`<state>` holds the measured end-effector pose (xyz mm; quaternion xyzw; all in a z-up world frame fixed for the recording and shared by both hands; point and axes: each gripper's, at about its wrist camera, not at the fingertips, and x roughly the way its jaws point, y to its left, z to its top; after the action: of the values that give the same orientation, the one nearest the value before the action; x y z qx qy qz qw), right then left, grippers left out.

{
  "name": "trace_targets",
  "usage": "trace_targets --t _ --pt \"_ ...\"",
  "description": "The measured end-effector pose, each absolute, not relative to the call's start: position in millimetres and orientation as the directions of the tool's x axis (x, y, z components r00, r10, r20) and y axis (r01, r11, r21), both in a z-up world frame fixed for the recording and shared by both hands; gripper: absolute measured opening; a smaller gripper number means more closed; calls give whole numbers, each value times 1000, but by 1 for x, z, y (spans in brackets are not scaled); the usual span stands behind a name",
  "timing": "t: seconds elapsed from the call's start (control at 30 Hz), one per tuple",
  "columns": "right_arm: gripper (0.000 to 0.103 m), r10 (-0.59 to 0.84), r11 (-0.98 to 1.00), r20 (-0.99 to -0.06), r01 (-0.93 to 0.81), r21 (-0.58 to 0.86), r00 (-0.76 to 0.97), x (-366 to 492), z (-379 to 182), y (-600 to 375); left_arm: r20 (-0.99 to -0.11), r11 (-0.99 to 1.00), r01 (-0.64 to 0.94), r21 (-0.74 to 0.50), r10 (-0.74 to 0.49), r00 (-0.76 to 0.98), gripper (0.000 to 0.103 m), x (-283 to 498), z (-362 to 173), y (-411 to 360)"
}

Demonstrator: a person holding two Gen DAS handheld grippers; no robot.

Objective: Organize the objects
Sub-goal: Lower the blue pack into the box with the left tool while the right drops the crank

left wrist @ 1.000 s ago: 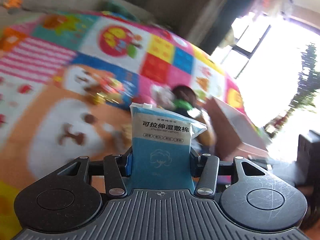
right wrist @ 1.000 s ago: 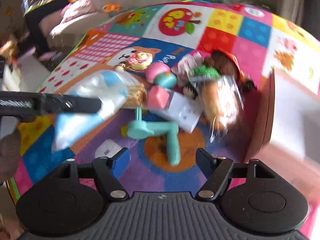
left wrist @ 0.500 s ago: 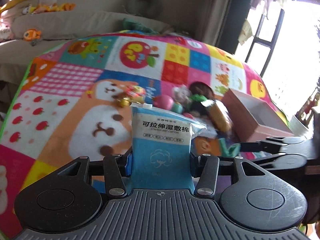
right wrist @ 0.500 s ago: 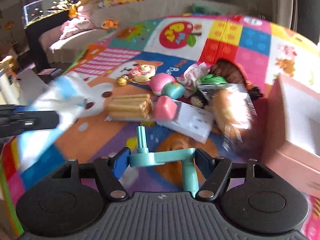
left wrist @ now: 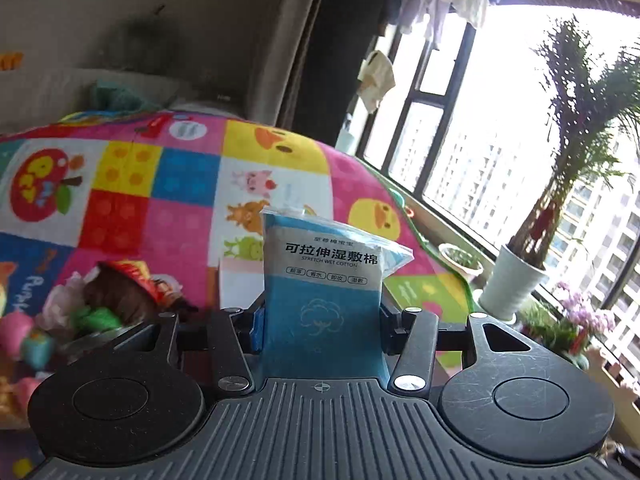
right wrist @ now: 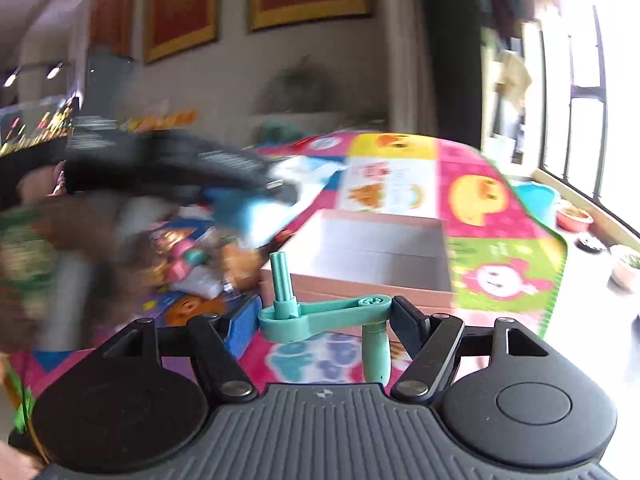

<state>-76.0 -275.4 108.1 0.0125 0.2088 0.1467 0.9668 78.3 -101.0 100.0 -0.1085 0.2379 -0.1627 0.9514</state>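
Carried two loads toward the open pink cardboard box (right wrist: 372, 252) on the bright patchwork play mat (left wrist: 192, 184). Left gripper (left wrist: 322, 328) clenched on the blue-and-white plastic packet of wet cotton (left wrist: 324, 292), upright between the pads. Right gripper (right wrist: 325, 320) clamped across the teal plastic crank handle (right wrist: 324, 316), seemingly end to end. Could have let that crank pivot loose and drop short. Risked a collision above the box, the left claw blurring close.

Each hand-held gripper (left wrist: 322, 322) (right wrist: 326, 322) – black ribbed body, round discs, silver screws, blue pad w/ black.
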Motion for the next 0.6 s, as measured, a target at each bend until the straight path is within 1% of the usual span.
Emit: trace_targets --t 0.03,0.13,0.2,0.27,0.37,0.43,0.5,0.53,0.6 --pt "71 281 959 -400 -265 95 872 -75 106 -279 -437 932 231 -280 -338 834 55 94 91 -110" --pt "71 265 964 -407 -246 99 874 -70 100 -287 -550 966 127 -224 -233 802 55 112 65 -123" --pt "71 255 966 -411 -242 85 875 -68 94 -290 -606 977 109 -181 -198 771 57 110 51 -126" --pt "71 238 971 -422 -225 81 875 -65 90 -296 -641 983 102 -153 -177 747 58 107 42 -123" --pt "71 236 972 -433 -212 104 870 -58 87 -299 -614 985 128 -116 -172 771 58 93 41 -117" --pt "71 245 969 -436 -214 120 866 -52 87 -298 -594 985 126 -115 -170 787 57 86 40 -109" --pt "71 257 966 -441 -221 132 860 -46 88 -295 -573 991 103 -80 -131 809 59 86 43 -103" --pt "71 261 965 -446 -224 134 856 -42 87 -293 -576 992 98 -78 -125 808 59 90 41 -100" --pt "71 262 965 -453 -229 127 852 -37 87 -286 -569 989 122 -87 -150 809 57 94 41 -94"
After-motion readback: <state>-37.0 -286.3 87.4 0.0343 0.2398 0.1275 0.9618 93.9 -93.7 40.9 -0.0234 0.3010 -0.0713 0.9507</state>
